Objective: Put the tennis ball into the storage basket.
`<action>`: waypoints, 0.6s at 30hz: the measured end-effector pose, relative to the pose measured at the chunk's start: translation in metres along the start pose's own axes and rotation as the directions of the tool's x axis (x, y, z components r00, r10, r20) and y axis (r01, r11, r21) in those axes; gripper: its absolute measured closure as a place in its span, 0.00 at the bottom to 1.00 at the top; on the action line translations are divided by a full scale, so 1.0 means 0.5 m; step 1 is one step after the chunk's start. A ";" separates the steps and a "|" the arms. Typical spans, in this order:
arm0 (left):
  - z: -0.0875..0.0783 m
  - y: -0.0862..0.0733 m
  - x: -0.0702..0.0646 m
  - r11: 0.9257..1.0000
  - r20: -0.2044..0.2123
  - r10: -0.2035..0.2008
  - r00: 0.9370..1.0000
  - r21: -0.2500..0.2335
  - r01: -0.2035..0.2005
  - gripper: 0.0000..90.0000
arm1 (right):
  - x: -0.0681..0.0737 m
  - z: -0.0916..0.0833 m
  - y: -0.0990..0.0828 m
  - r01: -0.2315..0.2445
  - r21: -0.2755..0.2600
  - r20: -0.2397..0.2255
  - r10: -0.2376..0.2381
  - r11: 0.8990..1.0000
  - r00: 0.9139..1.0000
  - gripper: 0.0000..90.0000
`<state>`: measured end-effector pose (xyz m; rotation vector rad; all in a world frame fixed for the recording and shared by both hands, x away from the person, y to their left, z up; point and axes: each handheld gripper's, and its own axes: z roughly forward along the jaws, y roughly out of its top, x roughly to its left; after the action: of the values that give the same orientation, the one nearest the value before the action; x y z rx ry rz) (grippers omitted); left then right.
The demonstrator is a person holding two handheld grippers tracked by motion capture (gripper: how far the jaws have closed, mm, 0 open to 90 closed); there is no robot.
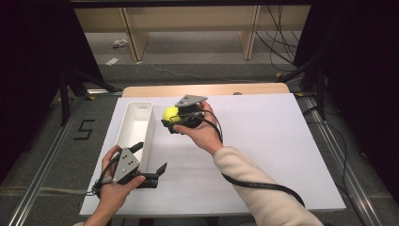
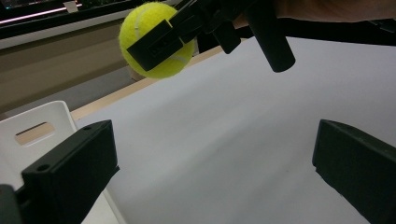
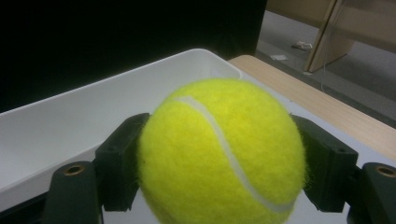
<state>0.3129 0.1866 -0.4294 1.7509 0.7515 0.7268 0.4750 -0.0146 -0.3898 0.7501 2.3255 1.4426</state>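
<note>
Your right tongs (image 1: pixel 170 116) are clamped on the yellow tennis ball (image 1: pixel 170 113), one jaw pressed against each side of it, as the right gripper view shows with the ball (image 3: pixel 219 151) bulging out between the two black jaws. You hold the ball up off the white sheet (image 1: pixel 263 141) that covers the desk (image 1: pixel 207 89), toward the far part of it, just to the right of the far end of the long white bin (image 1: pixel 136 125). In the left gripper view the ball (image 2: pixel 156 39) hangs in the air above the sheet, gripped by the other tongs. Your left tongs (image 1: pixel 150 162) sit at the near left of the desk, close against the near end of the bin, with their jaws spread wide and nothing between them. Your left hand (image 1: pixel 115 186) grips their handle near the desk's near edge, well apart from the ball.
</note>
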 end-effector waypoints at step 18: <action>0.000 0.000 0.000 1.000 0.000 0.000 1.000 -0.001 0.000 0.00 | 0.007 0.009 0.009 0.002 0.003 -0.003 -0.002 1.000 1.000 0.30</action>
<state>0.3129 0.1866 -0.4292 1.7500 0.7507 0.7277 0.4759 -0.0077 -0.3880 0.7462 2.3303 1.4410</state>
